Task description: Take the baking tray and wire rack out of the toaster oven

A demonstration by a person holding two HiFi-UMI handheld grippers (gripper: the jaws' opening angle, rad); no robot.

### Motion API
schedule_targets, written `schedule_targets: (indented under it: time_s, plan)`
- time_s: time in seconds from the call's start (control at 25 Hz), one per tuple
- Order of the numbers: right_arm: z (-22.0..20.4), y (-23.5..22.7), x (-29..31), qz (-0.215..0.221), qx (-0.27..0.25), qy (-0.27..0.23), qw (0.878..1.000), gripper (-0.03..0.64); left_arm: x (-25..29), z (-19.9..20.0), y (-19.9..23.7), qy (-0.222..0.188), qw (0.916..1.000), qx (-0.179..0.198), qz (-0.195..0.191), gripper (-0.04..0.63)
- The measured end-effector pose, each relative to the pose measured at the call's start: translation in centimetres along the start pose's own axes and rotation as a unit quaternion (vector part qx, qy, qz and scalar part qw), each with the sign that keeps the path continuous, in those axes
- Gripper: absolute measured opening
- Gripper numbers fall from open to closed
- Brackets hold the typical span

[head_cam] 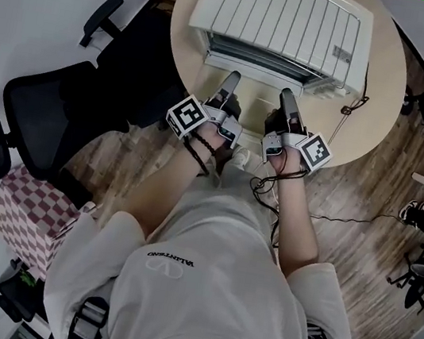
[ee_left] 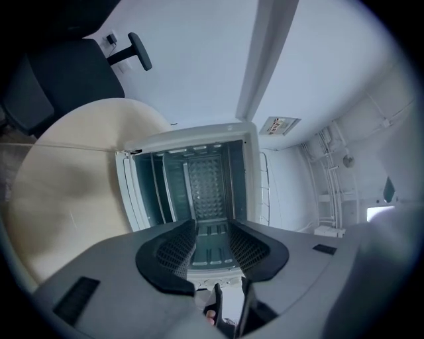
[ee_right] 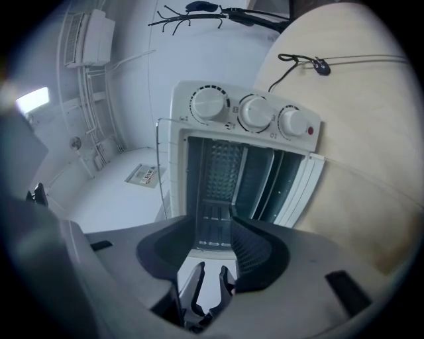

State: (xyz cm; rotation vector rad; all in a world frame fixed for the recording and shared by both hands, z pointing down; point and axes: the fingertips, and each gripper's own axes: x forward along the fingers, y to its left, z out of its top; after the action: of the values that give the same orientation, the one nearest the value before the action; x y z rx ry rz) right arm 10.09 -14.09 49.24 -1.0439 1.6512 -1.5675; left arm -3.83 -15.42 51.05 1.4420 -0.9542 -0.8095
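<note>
A white toaster oven [head_cam: 284, 24] stands on the round table [head_cam: 389, 98] with its door let down toward me. Both gripper views look straight into the open cavity [ee_left: 199, 179] [ee_right: 232, 172]. A grey ribbed baking tray [ee_left: 211, 246] [ee_right: 213, 233] sits on a middle slot and runs out toward the jaws. I cannot make out the wire rack on its own. My left gripper [head_cam: 231, 79] [ee_left: 212, 225] and right gripper [head_cam: 286, 97] [ee_right: 211, 222] point level at the oven front, side by side. Both are open; the tray's front edge lies in line with each gap and neither pair of pads presses on it.
Three knobs [ee_right: 255, 112] sit on the oven's control side. A thin cable with a plug [head_cam: 353, 108] [ee_right: 318, 65] lies on the table at the oven's right. A black office chair [head_cam: 44, 112] and a checkered stool [head_cam: 28, 210] stand to my left, stand legs [head_cam: 419, 280] to my right.
</note>
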Motion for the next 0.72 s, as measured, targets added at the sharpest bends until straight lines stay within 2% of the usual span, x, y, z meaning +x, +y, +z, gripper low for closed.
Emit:
schedule_targets:
  time_s: [0.24,0.72]
  plan:
    - [0.6,-2.5,2.0,-0.006,0.005,0.005,1.0,0.167,1.9,0.1,1.6,-0.019,0.9998,0.001,-0.011,0.158]
    - [0.2,-8.6,7.5,-0.029,0.033,0.017,0.999,0.167,5.6,2.8,8.3,-0.046,0.9985,-0.025,0.015,0.158]
